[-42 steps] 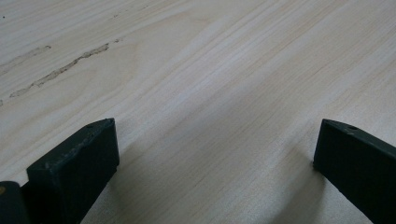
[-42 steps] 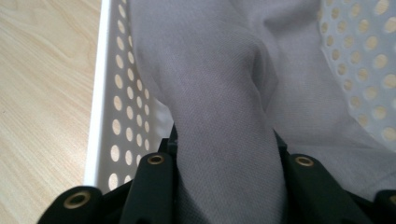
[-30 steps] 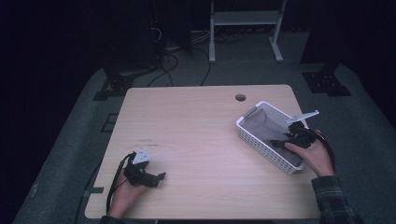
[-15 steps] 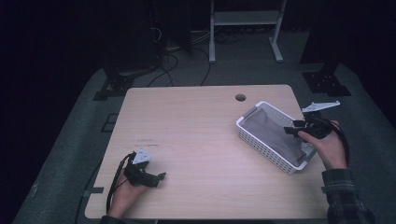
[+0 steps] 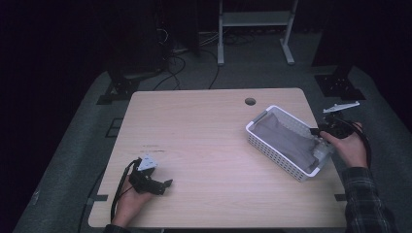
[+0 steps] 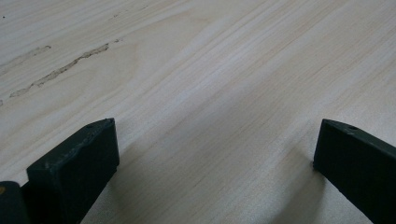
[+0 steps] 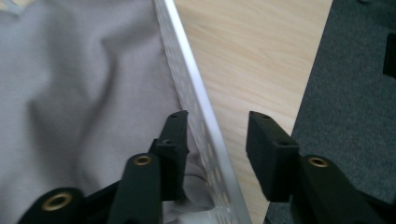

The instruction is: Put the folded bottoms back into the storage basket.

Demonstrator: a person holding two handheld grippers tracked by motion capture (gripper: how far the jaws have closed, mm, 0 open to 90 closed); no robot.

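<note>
Right gripper [image 7: 217,140] jaws closing, straddling basket [image 7: 196,107] wall; cloth [image 7: 84,93] inside.

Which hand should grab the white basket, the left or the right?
The right. Its tongs already straddle the basket wall, closing but not yet pressing. The left tongs rest open on bare table, far from the basket.
</note>
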